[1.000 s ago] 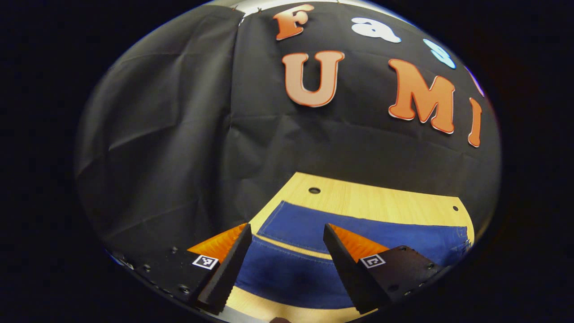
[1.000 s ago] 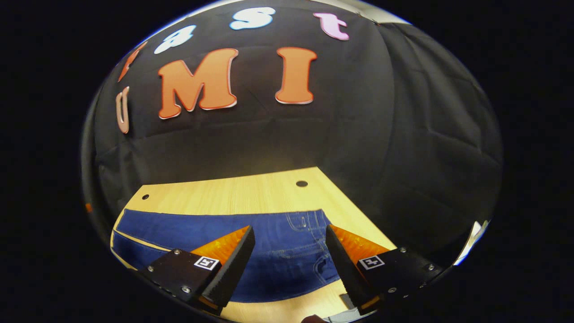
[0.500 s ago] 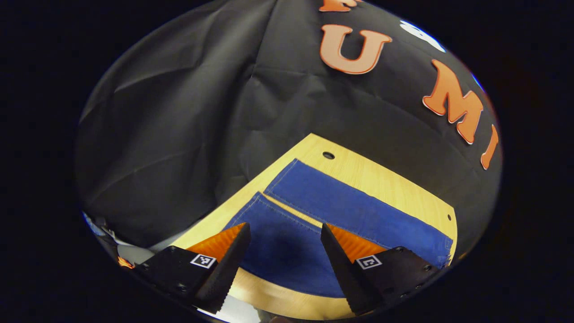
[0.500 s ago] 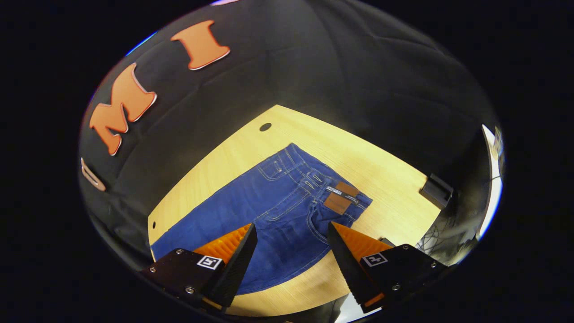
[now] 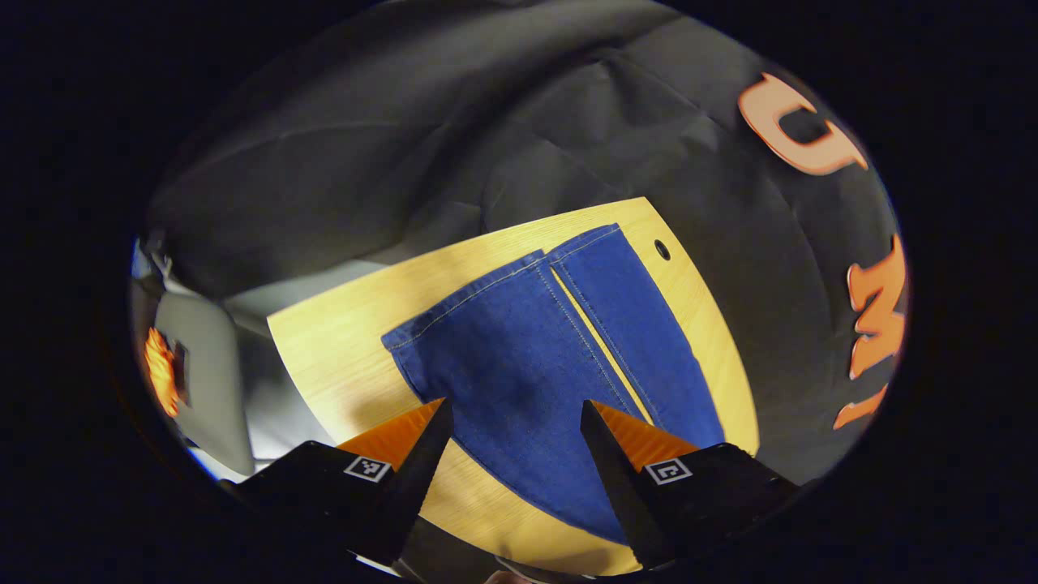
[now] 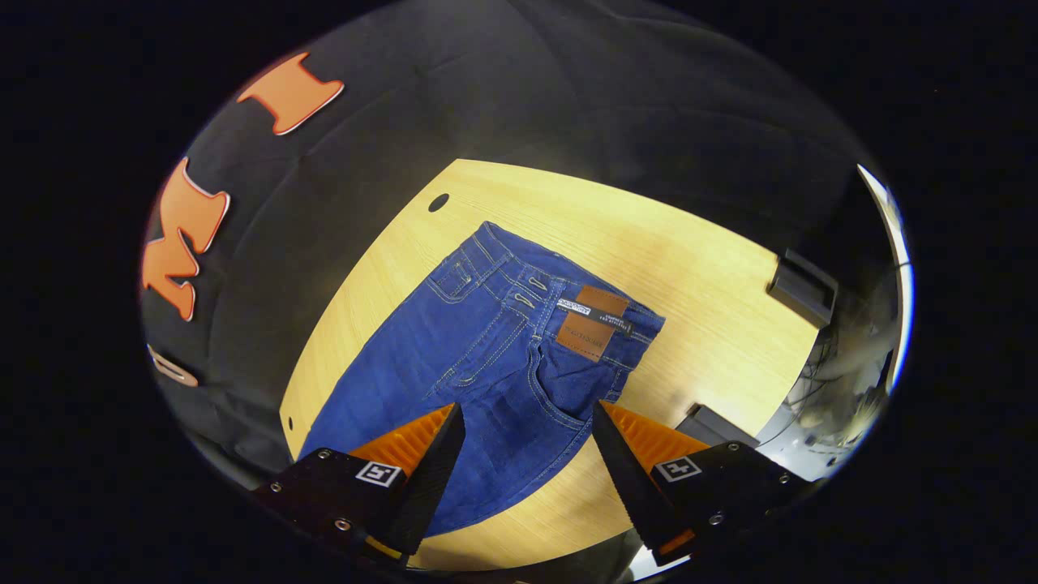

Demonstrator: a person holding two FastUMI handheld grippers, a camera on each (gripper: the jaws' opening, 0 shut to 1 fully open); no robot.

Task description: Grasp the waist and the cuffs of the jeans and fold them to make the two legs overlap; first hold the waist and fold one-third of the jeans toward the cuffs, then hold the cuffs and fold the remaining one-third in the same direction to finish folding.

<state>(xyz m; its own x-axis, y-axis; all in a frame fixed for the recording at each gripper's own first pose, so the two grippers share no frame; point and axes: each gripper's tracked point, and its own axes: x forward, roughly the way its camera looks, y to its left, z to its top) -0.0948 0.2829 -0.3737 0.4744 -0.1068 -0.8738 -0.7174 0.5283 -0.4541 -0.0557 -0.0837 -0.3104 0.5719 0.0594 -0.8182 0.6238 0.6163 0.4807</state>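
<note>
Jeans (image 6: 486,357) flat on wooden table (image 6: 697,276), legs side by side, unfolded. Waist (image 6: 559,304) toward right gripper (image 6: 523,426), cuffs (image 5: 503,280) ahead of left gripper (image 5: 511,422). Both grippers wide open, gripping nothing, poised above denim. Nothing folded yet; leg overlap and both thirds remaining.

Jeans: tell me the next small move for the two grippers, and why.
Probably lower both at once. The jeans lie flat and unfolded on the table; the right gripper hangs open above the waist, and the left gripper hangs open above the near leg's cuff. Neither grips cloth yet.
</note>
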